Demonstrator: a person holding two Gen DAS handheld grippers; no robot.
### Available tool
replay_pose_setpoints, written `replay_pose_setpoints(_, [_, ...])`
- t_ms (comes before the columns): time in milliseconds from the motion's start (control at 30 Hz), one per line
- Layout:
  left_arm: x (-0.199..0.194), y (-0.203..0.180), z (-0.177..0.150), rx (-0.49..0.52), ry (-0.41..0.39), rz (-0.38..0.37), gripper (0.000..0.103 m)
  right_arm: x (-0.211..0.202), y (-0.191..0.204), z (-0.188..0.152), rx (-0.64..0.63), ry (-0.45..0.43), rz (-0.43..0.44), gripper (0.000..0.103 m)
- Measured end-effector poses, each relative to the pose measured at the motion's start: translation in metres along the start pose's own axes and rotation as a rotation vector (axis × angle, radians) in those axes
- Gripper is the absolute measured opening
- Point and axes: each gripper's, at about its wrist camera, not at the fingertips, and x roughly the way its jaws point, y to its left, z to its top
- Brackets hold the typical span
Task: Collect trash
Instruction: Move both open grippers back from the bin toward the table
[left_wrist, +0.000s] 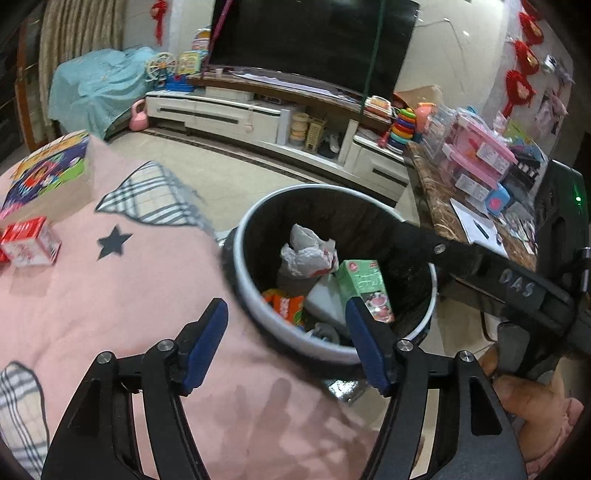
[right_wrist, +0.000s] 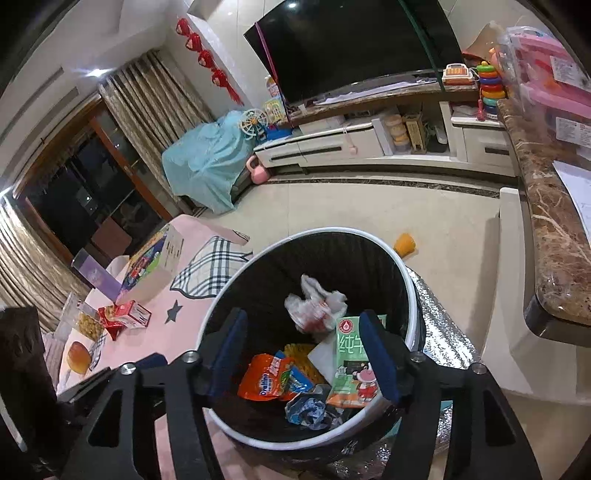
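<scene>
Nearest us in the left wrist view, our left gripper (left_wrist: 286, 332) stands with its blue pads apart and nothing between them, hanging over the seam where the pink cloth (left_wrist: 110, 314) meets the rim of the bin (left_wrist: 258, 317). In the right wrist view our right gripper (right_wrist: 306, 354) is likewise spread and empty, poised straight above the bin's mouth at lower centre. Inside the bin we see a green milk carton (right_wrist: 351, 354) leaning against the wall, an orange snack wrapper (right_wrist: 264, 380), a crumpled white bag (right_wrist: 314, 306) and a blue scrap (right_wrist: 306, 408); these look done with. What remains, we judge, lies further off on the cloth: a small red and white carton (left_wrist: 31, 242) at the left edge of the left view, which the right view shows at middle left. It looks light and thin-walled, probably stiff enough to hold its shape if empty yet easy to crush, so we would take it across its two broad flat faces near the middle, with a gentle squeeze. Beyond it sits a large colourful box (left_wrist: 48, 170), likely too wide for one gripper. A small orange cup (right_wrist: 404, 245) lies on the floor past the bin, light and smooth, best pinched at the rim.
</scene>
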Motion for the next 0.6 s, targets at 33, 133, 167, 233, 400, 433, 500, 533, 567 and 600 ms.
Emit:
replay_pose_setpoints(33, [-0.003, 0.004, -0.003, -0.011, -0.002, 0.004, 0.069, -0.002, 0.001, -0.001, 0.001, -0.006, 0.0, 0.076])
replay_pose_setpoints(133, [-0.01, 0.018, -0.013, -0.046, -0.003, 0.019, 0.07, -0.005, 0.007, -0.003, 0.002, -0.014, 0.007, 0.084])
replay_pose_setpoints(167, [-0.013, 0.024, -0.017, -0.056, -0.005, 0.024, 0.071, -0.005, 0.01, -0.005, 0.002, -0.014, 0.013, 0.086])
replay_pose_setpoints(233, [-0.018, 0.033, -0.024, -0.073, -0.007, 0.04, 0.072, -0.007, 0.015, -0.008, 0.0, -0.015, 0.023, 0.088])
replay_pose_setpoints(400, [-0.034, 0.062, -0.043, -0.143, -0.016, 0.068, 0.073, -0.009, 0.035, -0.016, -0.021, -0.013, 0.051, 0.09])
replay_pose_setpoints(433, [-0.037, 0.068, -0.047, -0.155, -0.018, 0.075, 0.073, -0.009, 0.039, -0.018, -0.028, -0.012, 0.058, 0.091])
replay_pose_setpoints(500, [-0.044, 0.081, -0.055, -0.181, -0.021, 0.089, 0.074, -0.008, 0.049, -0.022, -0.04, -0.007, 0.07, 0.091])
replay_pose_setpoints(533, [-0.046, 0.086, -0.058, -0.19, -0.022, 0.095, 0.074, -0.008, 0.054, -0.024, -0.046, -0.003, 0.078, 0.092])
replay_pose_setpoints(567, [-0.05, 0.092, -0.062, -0.206, -0.024, 0.105, 0.074, -0.006, 0.06, -0.026, -0.054, 0.003, 0.087, 0.092])
replay_pose_setpoints(600, [-0.052, 0.097, -0.065, -0.219, -0.024, 0.11, 0.074, -0.005, 0.065, -0.029, -0.059, 0.006, 0.093, 0.092])
